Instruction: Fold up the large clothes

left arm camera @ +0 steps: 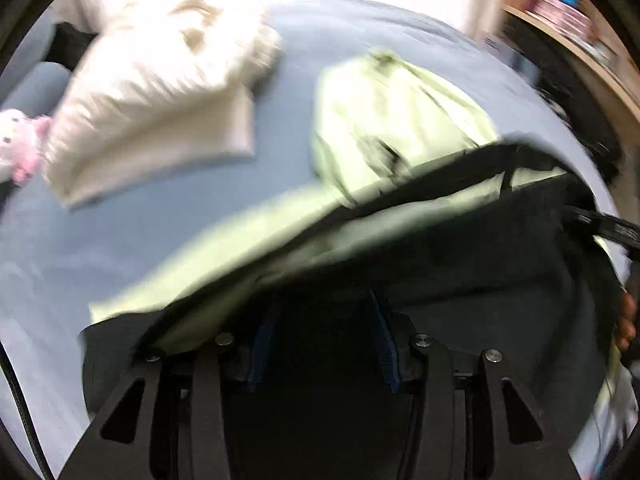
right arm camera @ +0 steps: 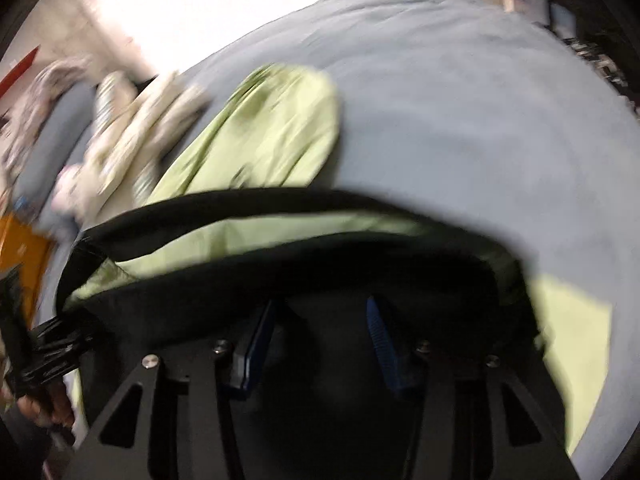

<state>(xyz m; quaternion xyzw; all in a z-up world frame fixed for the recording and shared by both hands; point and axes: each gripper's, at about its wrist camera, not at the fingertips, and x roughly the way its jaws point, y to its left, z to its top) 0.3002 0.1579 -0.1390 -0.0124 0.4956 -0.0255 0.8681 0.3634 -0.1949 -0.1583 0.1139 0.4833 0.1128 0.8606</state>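
1. Left tool and right tool were each seen pointed steeply down, with the jaws partly spread. Dark cloth filled the gap between the pads. Whether it was pinched could not be told through the blur.
2. A bed under a grey-blue sheet was spread beneath everything and took up most of both views.
3. A black jacket with pale green lining was laid across the near part of the bed, directly under and just ahead of both tools. Its long axis ran side to side, crosswise to the line of the fingers.
4. One end of that axis was covered by each tool: the left end by the left, the right end by the right. Neither hand was judged nearer than the other.
5. A fold away from the person, across the long axis, was therefore judged the likely next move, and a level lift by both hands would be needed.
6. A white fleecy garment was left folded further up the bed, well apart from the jacket.
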